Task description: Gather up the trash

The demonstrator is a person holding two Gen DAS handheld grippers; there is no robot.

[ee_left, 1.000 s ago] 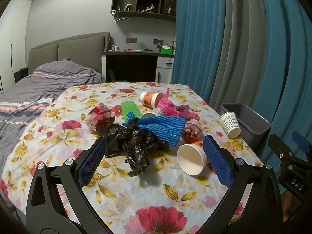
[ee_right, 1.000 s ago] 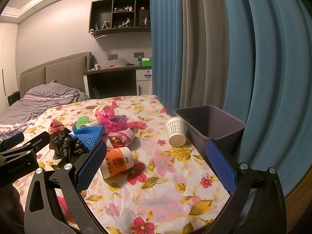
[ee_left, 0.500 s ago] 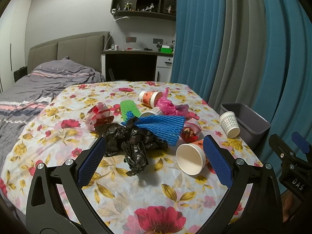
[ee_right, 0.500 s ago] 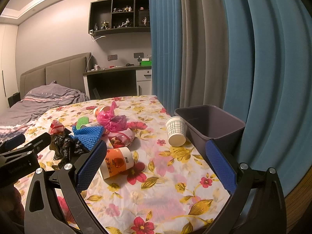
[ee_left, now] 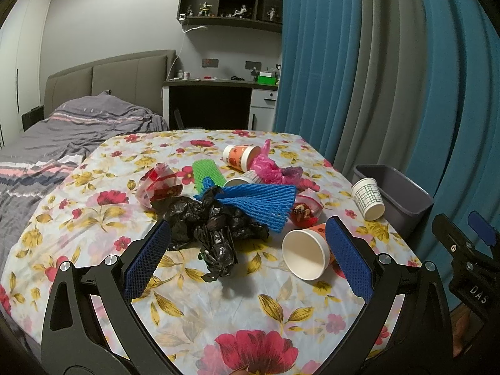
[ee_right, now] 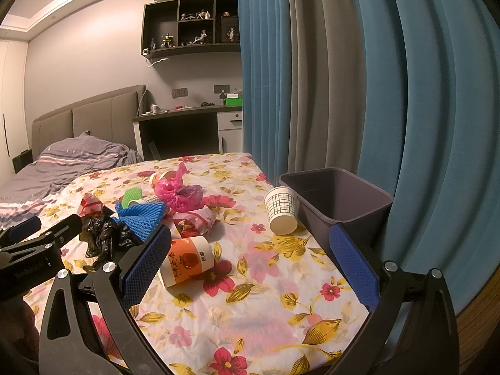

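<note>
Left hand-held gripper (ee_left: 247, 247): spread, empty, facing black crumpled bag (ee_left: 212, 228) at frame centre. Right hand-held gripper (ee_right: 250, 256): spread, empty, nearer orange paper cup (ee_right: 186, 261), lying on its side, long axis running lower left to upper right. Grey bin (ee_right: 337, 200) at right edge of floral counter (ee_right: 250, 312). Bedroom setting: bed upper left, curtains right.

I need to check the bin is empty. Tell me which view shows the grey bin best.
The right wrist view: the grey bin sits close, its open interior visible, with no trash seen inside. The left wrist view shows only its outer wall and rim, partly behind the checked cup.
</note>
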